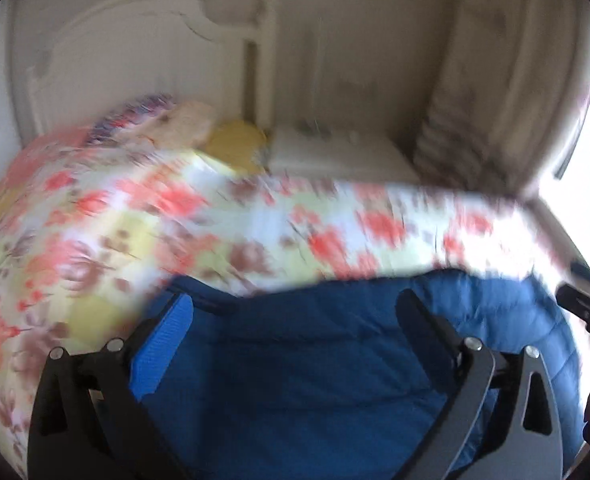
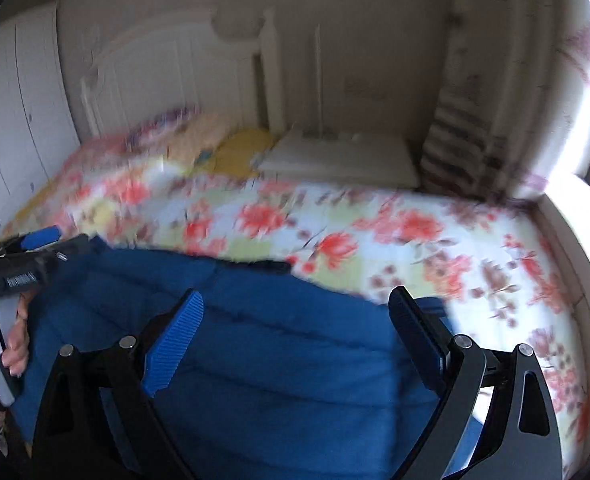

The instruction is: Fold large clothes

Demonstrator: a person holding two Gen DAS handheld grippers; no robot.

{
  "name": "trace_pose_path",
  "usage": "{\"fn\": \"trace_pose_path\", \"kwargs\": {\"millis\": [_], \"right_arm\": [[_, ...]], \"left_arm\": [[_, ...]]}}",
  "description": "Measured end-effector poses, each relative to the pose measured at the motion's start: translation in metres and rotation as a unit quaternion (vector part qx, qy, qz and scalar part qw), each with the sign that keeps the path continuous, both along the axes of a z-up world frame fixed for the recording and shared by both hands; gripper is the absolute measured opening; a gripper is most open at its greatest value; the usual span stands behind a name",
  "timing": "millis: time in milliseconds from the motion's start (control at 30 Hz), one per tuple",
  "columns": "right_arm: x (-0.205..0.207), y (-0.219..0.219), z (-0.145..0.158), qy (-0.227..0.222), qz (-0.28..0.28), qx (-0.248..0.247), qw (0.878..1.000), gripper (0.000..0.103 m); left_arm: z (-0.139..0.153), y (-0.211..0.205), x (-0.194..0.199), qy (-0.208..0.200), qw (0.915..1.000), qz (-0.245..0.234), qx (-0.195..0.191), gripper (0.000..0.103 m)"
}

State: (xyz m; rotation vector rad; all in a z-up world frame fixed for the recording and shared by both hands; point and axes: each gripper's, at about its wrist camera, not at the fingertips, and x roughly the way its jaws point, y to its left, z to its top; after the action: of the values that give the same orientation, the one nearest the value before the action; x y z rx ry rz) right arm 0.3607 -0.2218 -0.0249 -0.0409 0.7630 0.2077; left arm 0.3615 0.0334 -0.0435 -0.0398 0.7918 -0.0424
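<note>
Blue quilted cloth, a padded garment (image 1: 315, 360), fills the lower half of the left wrist view, lying on a floral bedspread (image 1: 215, 216) with its far edge running roughly side to side across the picture. The left gripper (image 1: 295, 312) hangs over it with its jaws standing wide apart; fabric shows between the fingers, but neither pad visibly presses on it, so nothing is clamped. The garment lies straight ahead and below this gripper, and spreads further to the right, where part of the other tool shows at the frame's edge. From the right wrist view the same garment (image 2: 275, 360) again lies directly beneath and ahead, its long axis across the frame and its bulk reaching left toward the left gripper (image 2: 35, 256), which a hand (image 2: 15, 344) holds by its grip. The right gripper (image 2: 295, 320) is likewise spread open over the cloth, holding nothing. Both tools look about equally near the far edge, one toward each end, so the next grasp probably suits both at once. Blur hides seams and corners.
</note>
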Motion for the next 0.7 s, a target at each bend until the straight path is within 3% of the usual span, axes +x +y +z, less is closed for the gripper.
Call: {"fn": "trace_pose_path", "kwargs": {"millis": [33, 67, 100, 200, 367, 533, 633, 667, 700], "right_arm": [[0.011, 0.012, -0.022, 0.03, 0.005, -0.024, 0.999, 0.091], [0.02, 0.021, -0.041, 0.064, 0.007, -0.046, 0.997, 0.099], [0.033, 0.025, -0.064, 0.116, 0.01, -0.048, 0.992, 0.099], [0.039, 0.019, -0.067, 0.123, 0.004, -0.024, 0.992, 0.099], [0.033, 0.019, -0.061, 0.118, -0.005, -0.028, 0.993, 0.098], [0.014, 0.024, -0.019, 0.047, -0.003, 0.014, 0.999, 0.098], [0.024, 0.053, -0.022, 0.046, 0.005, -0.039, 0.998, 0.098], [0.03, 0.061, -0.032, 0.061, 0.007, -0.06, 0.996, 0.098], [0.043, 0.071, -0.06, 0.108, 0.008, -0.097, 0.989, 0.099]], "left_arm": [[-0.018, -0.009, 0.01, 0.03, 0.9995, -0.004, 0.012, 0.101], [-0.042, -0.017, 0.021, 0.072, 0.9969, -0.005, 0.031, 0.101], [-0.056, -0.019, 0.025, 0.099, 0.9947, -0.006, 0.027, 0.101], [-0.062, -0.012, 0.026, 0.087, 0.9962, -0.001, 0.005, 0.101], [-0.064, -0.015, 0.018, 0.069, 0.9974, 0.0, 0.022, 0.101], [-0.065, -0.02, 0.018, 0.06, 0.9976, 0.003, 0.036, 0.101], [-0.064, -0.019, 0.017, 0.059, 0.9978, 0.003, 0.031, 0.101], [-0.064, -0.018, 0.017, 0.058, 0.9979, 0.004, 0.028, 0.101], [-0.064, -0.016, 0.017, 0.057, 0.9981, 0.004, 0.025, 0.101]]}}
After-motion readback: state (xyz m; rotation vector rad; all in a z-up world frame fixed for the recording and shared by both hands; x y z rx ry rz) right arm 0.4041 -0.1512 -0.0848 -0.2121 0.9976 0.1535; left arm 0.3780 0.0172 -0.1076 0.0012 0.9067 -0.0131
